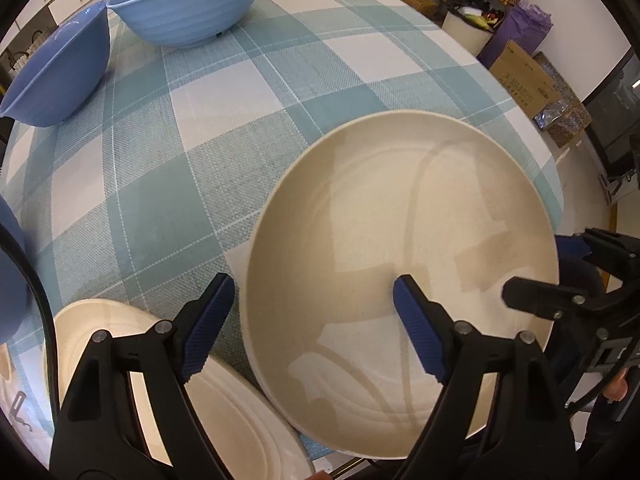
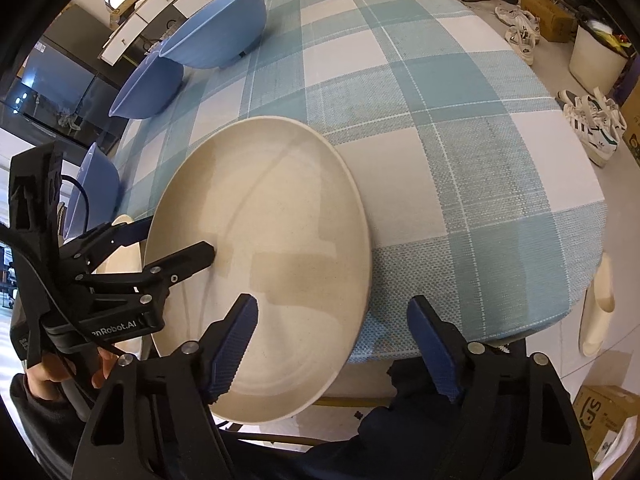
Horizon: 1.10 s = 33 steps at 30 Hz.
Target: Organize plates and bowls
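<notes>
A large cream plate (image 1: 400, 240) (image 2: 280, 220) lies on the checked tablecloth (image 1: 160, 184) and juts over the near table edge. My left gripper (image 1: 315, 280) is open and straddles the plate's left rim, one blue pad outside it and one over its inside. My right gripper (image 2: 334, 301) is open too and straddles the right rim the same way. Each gripper shows in the other view: right gripper (image 1: 548, 268), left gripper (image 2: 178, 236). No pad presses on the plate. A second cream plate (image 1: 224, 412) (image 2: 120, 256) lies beside it on the left.
Three blue bowls stand along the far left of the table: one (image 1: 188, 4) (image 2: 220, 28), another (image 1: 56, 68) (image 2: 148, 88), a third (image 2: 96, 184). Beyond the table are shoes (image 2: 592, 128), cardboard boxes (image 1: 524, 76) and a white bin (image 2: 596, 56).
</notes>
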### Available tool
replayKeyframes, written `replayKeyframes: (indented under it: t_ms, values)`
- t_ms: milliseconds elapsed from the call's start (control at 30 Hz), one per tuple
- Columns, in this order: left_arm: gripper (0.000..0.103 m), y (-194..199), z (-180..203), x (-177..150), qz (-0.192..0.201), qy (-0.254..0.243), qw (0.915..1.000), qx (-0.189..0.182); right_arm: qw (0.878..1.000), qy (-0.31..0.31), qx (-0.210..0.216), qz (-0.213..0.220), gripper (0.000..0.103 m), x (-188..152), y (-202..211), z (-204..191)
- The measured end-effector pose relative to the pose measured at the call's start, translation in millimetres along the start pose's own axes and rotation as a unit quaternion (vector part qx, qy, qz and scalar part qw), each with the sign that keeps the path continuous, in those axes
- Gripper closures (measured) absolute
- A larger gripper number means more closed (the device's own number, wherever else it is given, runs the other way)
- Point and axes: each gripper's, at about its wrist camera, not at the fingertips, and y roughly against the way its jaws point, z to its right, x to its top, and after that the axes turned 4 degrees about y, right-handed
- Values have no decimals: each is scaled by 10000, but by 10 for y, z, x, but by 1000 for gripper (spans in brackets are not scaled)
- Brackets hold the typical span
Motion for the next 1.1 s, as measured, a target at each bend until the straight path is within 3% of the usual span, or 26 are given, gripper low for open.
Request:
replayKeyframes:
  t_ms: [233, 367, 567, 833, 967, 1100]
  values:
    - [31, -9, 39, 3, 34, 22, 10000, -82, 10000, -16, 28, 4, 30, 6, -12, -32]
    - [33, -1, 28, 6, 46, 68, 9999, -103, 10000, -13, 1, 25, 40, 3, -11, -52]
    - [47, 38, -55, 23, 37, 165, 9998, -132, 10000, 53, -25, 32, 48, 11, -21, -88]
    - [54, 54, -109, 18, 65, 198, 9997, -143, 9998, 159, -92, 64, 50, 18, -35, -128]
    - [66, 71, -159, 19, 71, 342, 9993, -99, 9997, 130, -182, 69, 61, 10, -26, -109]
    - [74, 92, -187, 6, 106, 372, 9992, -30, 9997, 88, -200, 138, 64, 10, -19, -80]
